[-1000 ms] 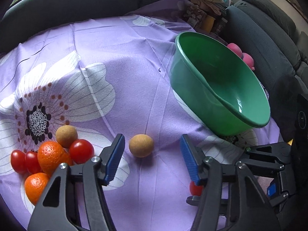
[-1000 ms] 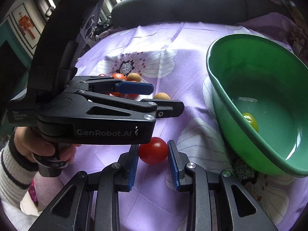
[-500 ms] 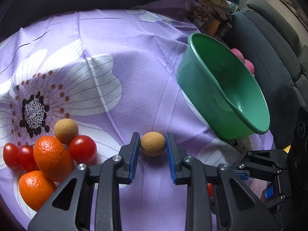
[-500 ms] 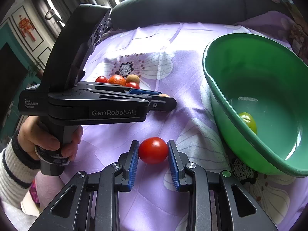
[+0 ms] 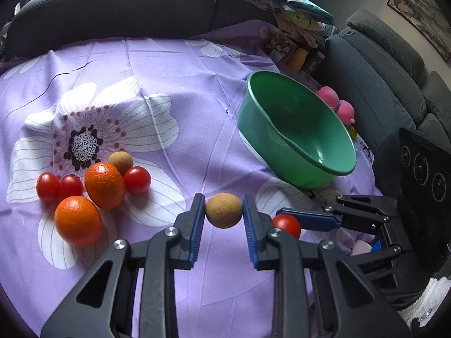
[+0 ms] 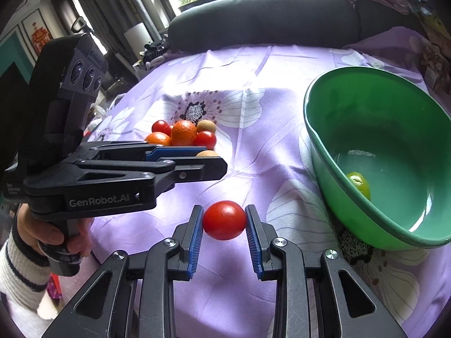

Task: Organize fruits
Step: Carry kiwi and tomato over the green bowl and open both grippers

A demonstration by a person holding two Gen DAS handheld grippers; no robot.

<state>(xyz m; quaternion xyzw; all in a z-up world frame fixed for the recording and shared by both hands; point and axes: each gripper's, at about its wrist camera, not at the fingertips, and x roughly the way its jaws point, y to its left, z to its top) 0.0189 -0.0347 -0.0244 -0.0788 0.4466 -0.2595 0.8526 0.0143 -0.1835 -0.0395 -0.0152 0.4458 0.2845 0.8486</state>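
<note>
Fruit is held in both my tongs above the purple cloth [image 5: 174, 64]. Left gripper [image 5: 223, 219] is pinching a brown fruit [image 5: 223, 210]; its jaws have just been closing, and both pads now press it. Right gripper [image 6: 224, 221] is pinching a tomato [image 6: 224, 219].

Procedure, as I judge it: keep both grips firm but light, since the tomato skin may split. Carry each fruit over the rim of the green bowl [image 5: 332, 169], which sits tilted to the right. Lower before releasing so nothing bounces out. Move one hand at a time to avoid a clash.

Count on the cloth, left to right: three tomatoes, two oranges, one brown fruit. In the bowl: one lime [image 6: 358, 184].
</note>
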